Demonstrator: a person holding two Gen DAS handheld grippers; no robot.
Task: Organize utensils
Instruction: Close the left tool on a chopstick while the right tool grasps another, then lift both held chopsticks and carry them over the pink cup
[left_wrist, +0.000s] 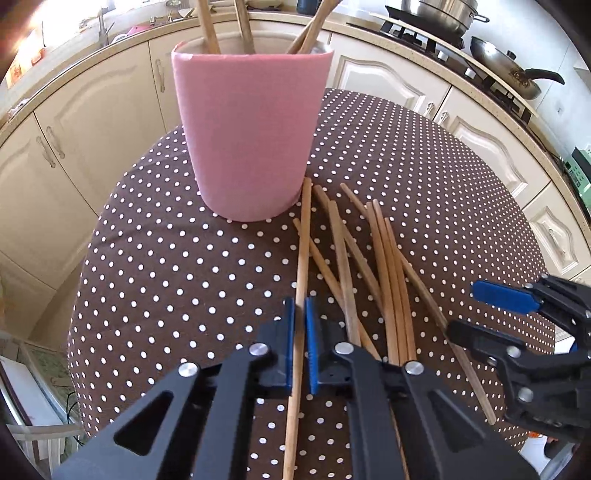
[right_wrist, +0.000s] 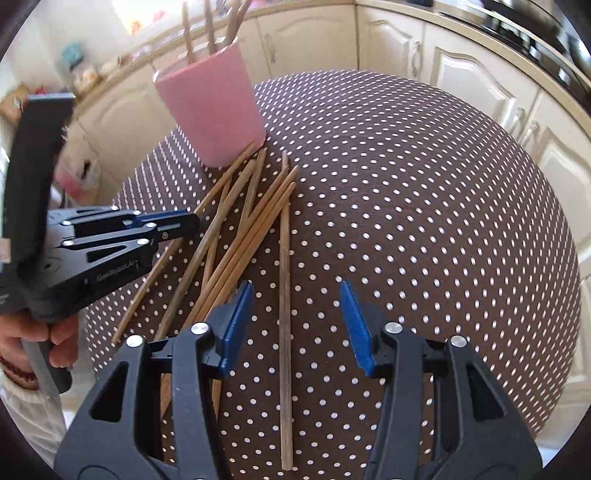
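My left gripper (left_wrist: 300, 345) clenches one chopstick (left_wrist: 303, 236), its long axis pointing far toward the cup (left_wrist: 251, 125). Right gripper (right_wrist: 295, 325) released, straddling a loose stick (right_wrist: 284, 295) on the surface (right_wrist: 424, 206).

Pink holder (left_wrist: 251, 129), plain, no pattern. Tan wooden chopsticks (left_wrist: 391, 280), light brown grain. Table (left_wrist: 177, 280) cloth dark brown w/ white polka dots. Left tool (left_wrist: 300, 347) black body w/ blue pads; right tool (right_wrist: 297, 325) same, black w/ blue pads. Cabinets (left_wrist: 373, 77) cream; counter edge beige, speckled.
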